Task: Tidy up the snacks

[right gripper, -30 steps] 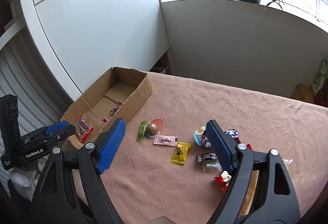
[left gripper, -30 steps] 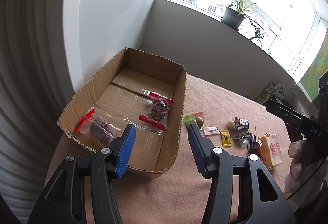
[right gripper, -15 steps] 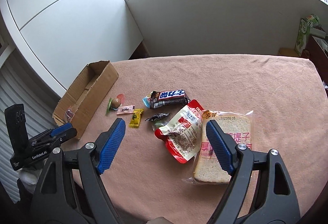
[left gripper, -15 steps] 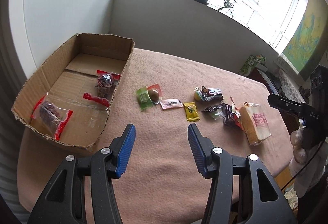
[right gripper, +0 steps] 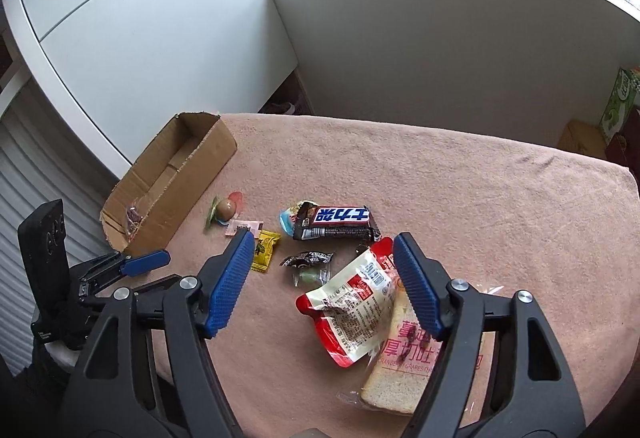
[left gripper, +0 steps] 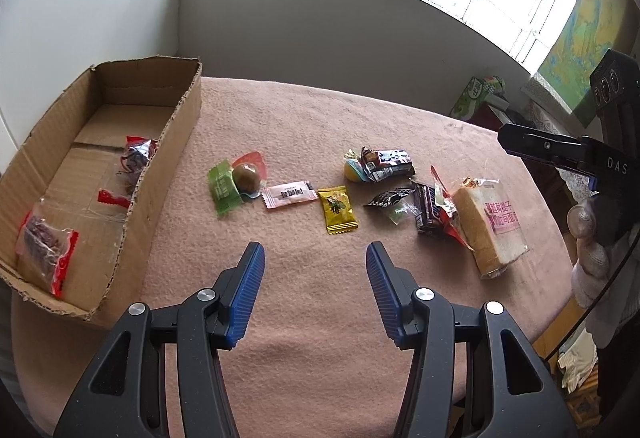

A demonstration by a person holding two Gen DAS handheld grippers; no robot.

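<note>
Pink cloth covers the table (left gripper: pixel 360 109), and both claws hang above its near edge with nothing in them. Nearest, the left claw (left gripper: pixel 312 270) stands wide. A second ago it was over the cardboard box (left gripper: pixel 168 173) at the far left; it has since swung right and now faces the row of loose snacks. The right claw (right gripper: pixel 324 262) is wide too, and it has come across from the small sweets to sit over the red-and-white pouch (right gripper: pixel 352 306) and the bagged bread slice (right gripper: pixel 400 370) at the near right.

Just beyond the left claw lies the yellow sachet (left gripper: pixel 338 209), with a pink sachet (left gripper: pixel 289 193) beside it and, further left, a green packet (left gripper: pixel 224 187) touching a round brown sweet (left gripper: pixel 246 175). To the right sits a dark chocolate bar (right gripper: pixel 336 224).

Furthest left, the box holds two clear bags with red seals (left gripper: pixel 44 250), one near and one farther along.

My guess is that the drop into the box is done and each claw is lining up its next pick, the left for the sachets, the right for the pouch.
</note>
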